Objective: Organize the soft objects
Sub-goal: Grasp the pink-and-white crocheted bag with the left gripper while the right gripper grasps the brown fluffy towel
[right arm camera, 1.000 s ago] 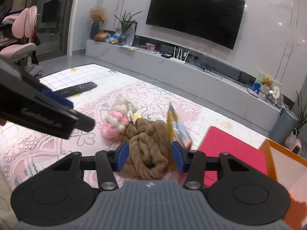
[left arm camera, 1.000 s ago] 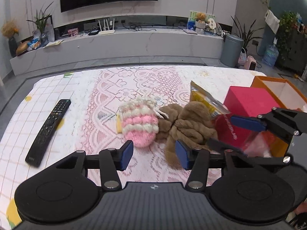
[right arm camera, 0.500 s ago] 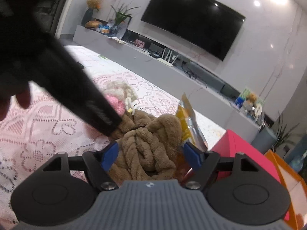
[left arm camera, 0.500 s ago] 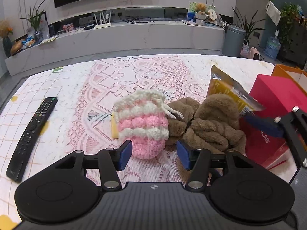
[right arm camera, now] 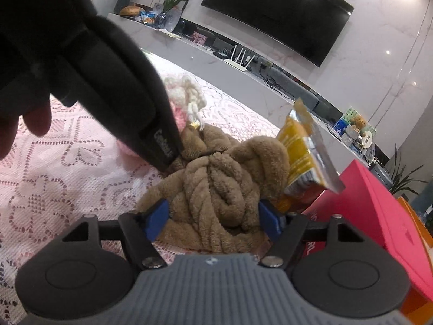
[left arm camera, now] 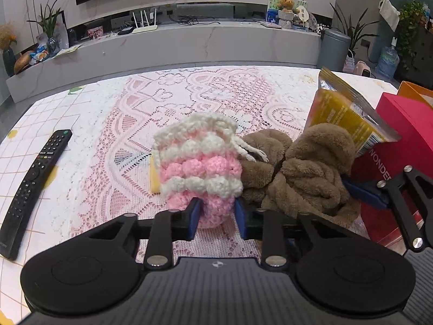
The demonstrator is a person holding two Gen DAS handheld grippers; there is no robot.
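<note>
"NONDE" on red box [left arm camera: 403, 146]

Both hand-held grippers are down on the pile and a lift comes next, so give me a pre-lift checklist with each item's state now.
1. Left hand-held gripper around the pink and white crochet pouch: ok; its jaws have just been closing and the pads press the pouch's lower end.
2. Right hand-held gripper around the brown plush bundle: ok, bundle between the pads.
3. Right grip firm: cannot tell; jaws stand wide.
4. Pouch free of bundle: not ok; its drawstring lies on the plush.
5. Yellow snack bag clear of bundle: not ok; it leans against it.
6. Remote control clear: ok.
</note>
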